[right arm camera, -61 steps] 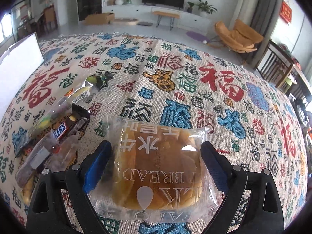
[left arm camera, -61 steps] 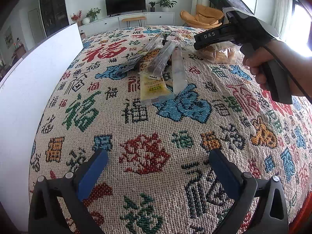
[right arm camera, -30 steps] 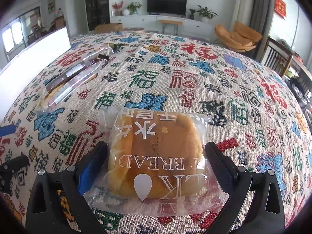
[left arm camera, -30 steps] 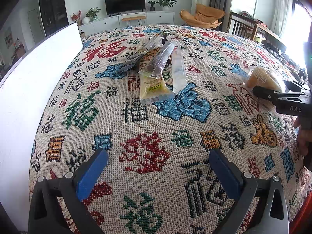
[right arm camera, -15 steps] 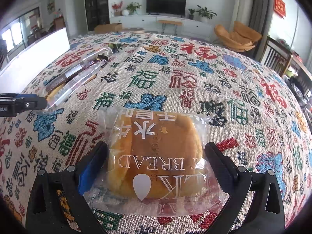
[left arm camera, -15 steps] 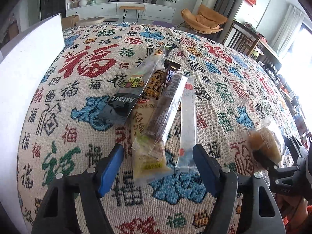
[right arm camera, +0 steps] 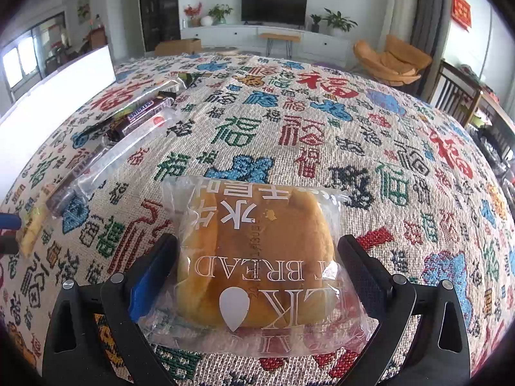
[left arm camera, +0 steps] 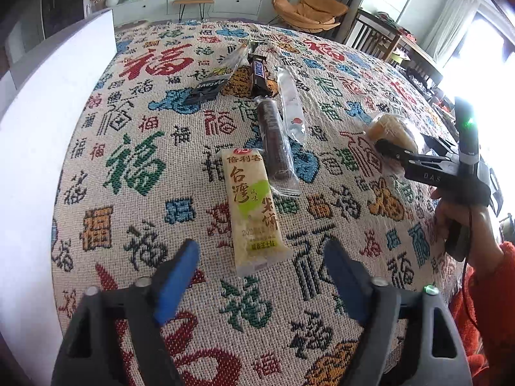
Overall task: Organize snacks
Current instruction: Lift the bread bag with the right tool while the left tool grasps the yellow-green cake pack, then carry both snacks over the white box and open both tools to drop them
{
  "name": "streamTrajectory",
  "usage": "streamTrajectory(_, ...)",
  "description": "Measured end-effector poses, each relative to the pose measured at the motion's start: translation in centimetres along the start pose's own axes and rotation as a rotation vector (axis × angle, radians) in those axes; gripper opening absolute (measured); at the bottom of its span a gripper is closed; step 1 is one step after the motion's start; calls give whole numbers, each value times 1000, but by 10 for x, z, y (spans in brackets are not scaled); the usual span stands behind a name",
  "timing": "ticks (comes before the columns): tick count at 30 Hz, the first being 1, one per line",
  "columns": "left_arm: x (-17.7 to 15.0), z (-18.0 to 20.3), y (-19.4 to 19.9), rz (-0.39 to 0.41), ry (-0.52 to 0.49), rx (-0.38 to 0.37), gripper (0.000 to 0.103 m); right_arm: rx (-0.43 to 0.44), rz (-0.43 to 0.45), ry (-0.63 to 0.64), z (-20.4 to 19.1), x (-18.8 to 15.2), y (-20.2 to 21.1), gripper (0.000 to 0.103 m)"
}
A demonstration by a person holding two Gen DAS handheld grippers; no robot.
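Left wrist view: the left hand-held gripper [left arm camera: 259, 265] hangs open over the patterned tabletop [left arm camera: 138, 167], its blue-padded fingers spread and holding nothing. Just ahead, toward 12 o'clock, a yellow rice cracker packet [left arm camera: 252, 207] lies flat, its long axis running almost straight away from the camera, near end between the finger lines but not touching them. Beyond it, a dark cookie roll [left arm camera: 275, 143] in clear wrap and a clear sachet [left arm camera: 289, 104] point the same way, side by side. Farther on sit a chocolate bar [left arm camera: 259, 74] and a black stick pack [left arm camera: 214, 82], slanting toward 1 o'clock. A white board [left arm camera: 42, 122] walls off the tabletop's 9 o'clock edge; bare cloth lies open on both sides of the packet. At 3 o'clock the right hand-held gripper [left arm camera: 391, 151] closes on a bagged bread bun [left arm camera: 391, 128], partly hidden by its finger; the hand [left arm camera: 463, 222] is cut off by the frame.

Right wrist view: the right hand-held gripper [right arm camera: 256, 265] clamps the bread bun [right arm camera: 257, 251] from both sides, its printing upside down, the bag's near edge hanging between the fingers. Open cloth [right arm camera: 354, 135] stretches from 12 to 3 o'clock. At 10 o'clock the chocolate bar [right arm camera: 145, 114], sachet [right arm camera: 128, 148] and cookie roll [right arm camera: 69, 180] lie in a row slanting toward 1 o'clock; the yellow packet [right arm camera: 32, 230] is at the 9 o'clock edge, blurred, beside a blue finger tip [right arm camera: 9, 220] of the other gripper. The tabletop's far edge curves below a TV cabinet [right arm camera: 273, 40].
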State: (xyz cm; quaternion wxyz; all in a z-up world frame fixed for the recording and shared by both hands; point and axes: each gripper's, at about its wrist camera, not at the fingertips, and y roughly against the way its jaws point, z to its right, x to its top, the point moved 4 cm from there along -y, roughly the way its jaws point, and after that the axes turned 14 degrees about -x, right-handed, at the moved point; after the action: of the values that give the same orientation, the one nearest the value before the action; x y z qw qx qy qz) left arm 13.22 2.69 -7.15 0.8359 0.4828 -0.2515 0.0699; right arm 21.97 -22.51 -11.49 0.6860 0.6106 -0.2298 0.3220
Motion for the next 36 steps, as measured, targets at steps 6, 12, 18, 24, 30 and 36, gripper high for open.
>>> streamTrajectory(6,12,6,-20,45,-22,76,85,1,0,0,0,0,0,101)
streamTrajectory(12,14,2,-32,91,-66,174,29,38,-2,-28,3,0,0,101)
streamTrajectory(18,-6,-10,7,174,42,36,29,208,-50,-63,22,4,4,99)
streamTrajectory(24,-13,-19,27,229,109,-26,29,199,-108,-88,44,25,20,99)
streamTrajectory(30,-18,-6,32,242,100,-62,29,194,-263,38,10,3,-11,99)
streamTrajectory(36,-15,3,70,328,83,-55,29,161,-243,-66,15,9,3,76)
